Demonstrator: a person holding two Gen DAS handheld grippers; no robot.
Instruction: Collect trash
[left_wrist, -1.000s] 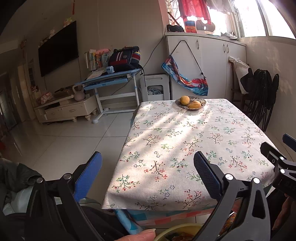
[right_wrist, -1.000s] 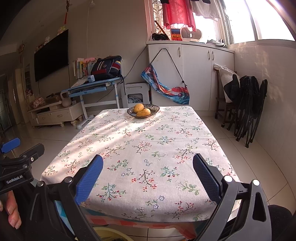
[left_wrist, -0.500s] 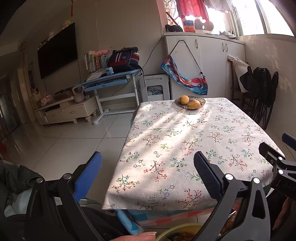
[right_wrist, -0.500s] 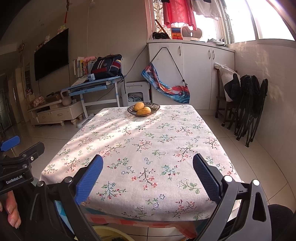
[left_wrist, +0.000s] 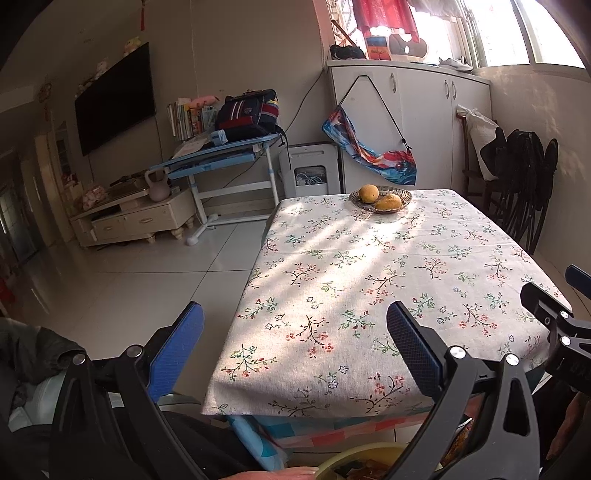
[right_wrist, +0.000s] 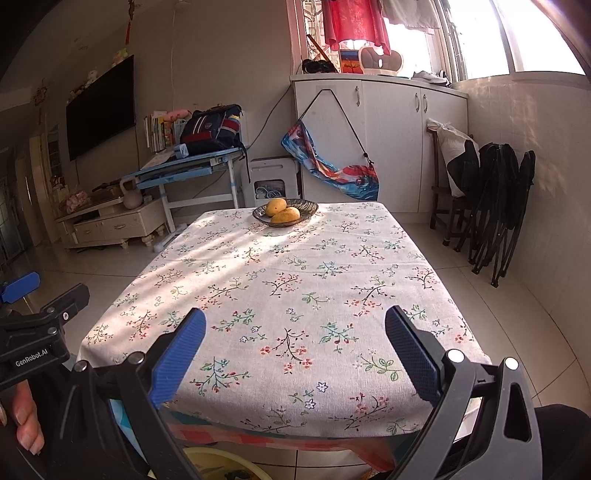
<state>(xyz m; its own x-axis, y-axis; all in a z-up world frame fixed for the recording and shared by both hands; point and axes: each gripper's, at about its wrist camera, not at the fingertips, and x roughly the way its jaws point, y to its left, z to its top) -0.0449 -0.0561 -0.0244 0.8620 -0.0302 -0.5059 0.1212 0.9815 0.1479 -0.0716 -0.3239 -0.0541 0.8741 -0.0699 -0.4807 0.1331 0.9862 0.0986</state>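
Note:
No loose trash shows on the table's floral cloth (left_wrist: 369, 280). Below its near edge, the rim of a yellow bin (left_wrist: 351, 456) peeks in, holding some brownish scraps; the same bin (right_wrist: 218, 458) appears in the right wrist view. My left gripper (left_wrist: 291, 325) hovers over the table's near left corner, open, with nothing between its blue pads. My right gripper (right_wrist: 295, 321) hangs over the near edge, also open with nothing in it. Each gripper shows at the edge of the other's view.
At the far end of the table stands a dark dish (right_wrist: 285, 214) with two yellow fruits. Folded black chairs (right_wrist: 498, 206) lean on the right wall. A blue desk (left_wrist: 218, 158) and a low TV cabinet (left_wrist: 133, 218) stand across the tiled floor on the left.
Both views have drifted very slightly; the grippers stay open and nothing on the table has moved.

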